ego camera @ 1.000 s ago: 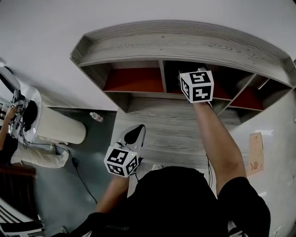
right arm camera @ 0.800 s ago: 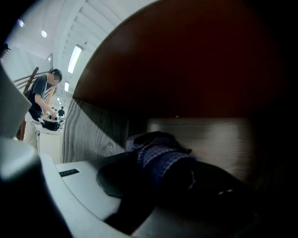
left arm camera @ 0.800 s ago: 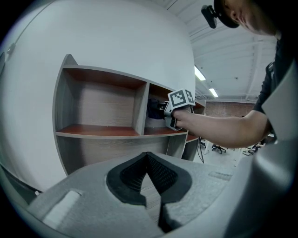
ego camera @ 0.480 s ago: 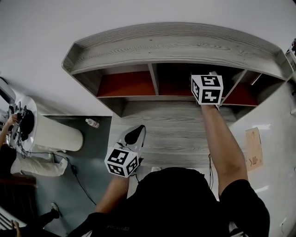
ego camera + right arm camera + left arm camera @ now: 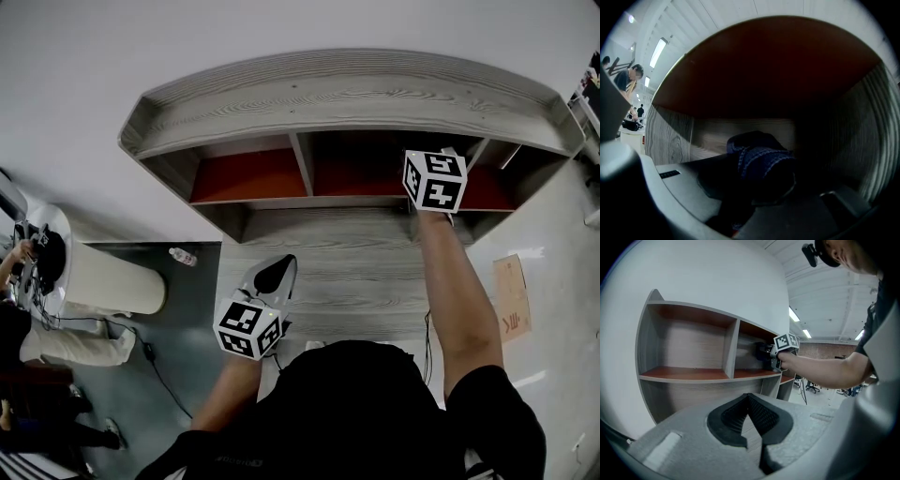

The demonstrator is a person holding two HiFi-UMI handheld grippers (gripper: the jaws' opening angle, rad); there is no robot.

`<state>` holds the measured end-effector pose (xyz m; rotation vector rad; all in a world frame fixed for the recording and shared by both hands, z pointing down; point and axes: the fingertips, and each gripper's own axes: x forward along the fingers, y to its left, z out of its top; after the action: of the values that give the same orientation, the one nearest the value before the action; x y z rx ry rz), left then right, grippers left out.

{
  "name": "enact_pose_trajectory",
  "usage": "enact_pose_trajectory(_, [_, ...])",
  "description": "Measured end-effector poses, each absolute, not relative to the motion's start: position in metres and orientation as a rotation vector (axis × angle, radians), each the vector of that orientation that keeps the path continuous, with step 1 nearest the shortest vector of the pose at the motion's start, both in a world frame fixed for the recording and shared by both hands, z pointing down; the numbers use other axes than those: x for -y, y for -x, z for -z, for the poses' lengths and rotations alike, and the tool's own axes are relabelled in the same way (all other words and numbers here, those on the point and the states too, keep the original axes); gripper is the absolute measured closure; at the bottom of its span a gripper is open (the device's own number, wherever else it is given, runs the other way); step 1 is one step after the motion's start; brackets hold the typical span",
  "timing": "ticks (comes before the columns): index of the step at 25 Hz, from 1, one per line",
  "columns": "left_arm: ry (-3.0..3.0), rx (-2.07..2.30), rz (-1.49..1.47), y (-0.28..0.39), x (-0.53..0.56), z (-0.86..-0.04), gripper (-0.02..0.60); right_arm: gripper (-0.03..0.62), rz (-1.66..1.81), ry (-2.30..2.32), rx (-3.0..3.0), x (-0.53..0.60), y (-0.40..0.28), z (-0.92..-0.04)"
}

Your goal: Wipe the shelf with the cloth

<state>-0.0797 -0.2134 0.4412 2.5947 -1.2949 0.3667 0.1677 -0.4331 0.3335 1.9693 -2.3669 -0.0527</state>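
The grey wood shelf has red-brown boards and upright dividers. My right gripper reaches into the middle compartment, close to its right divider. It is shut on a dark blue cloth, which bulges out beyond the right gripper against the dim back of the compartment. From the left gripper view, that hand and its marker cube sit over the shelf board. My left gripper hangs low in front of the unit; the left gripper is shut and holds nothing.
A white rounded stand stands on the floor at the left, with a person beside it. A small bottle and a cable lie on the floor. A piece of cardboard lies at the right.
My right gripper has slid to the right along the middle shelf board with the cloth, from near the left divider toward the right one. The left gripper has stayed put.
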Motion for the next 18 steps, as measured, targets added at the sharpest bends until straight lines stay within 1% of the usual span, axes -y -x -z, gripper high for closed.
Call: enact_pose_trajectory(18, [-2.6,1.292,-0.364,0.081,0.214,-0.44,0.574,0.502,0.037,-2.071,2.321,0.432,-0.199,-0.328])
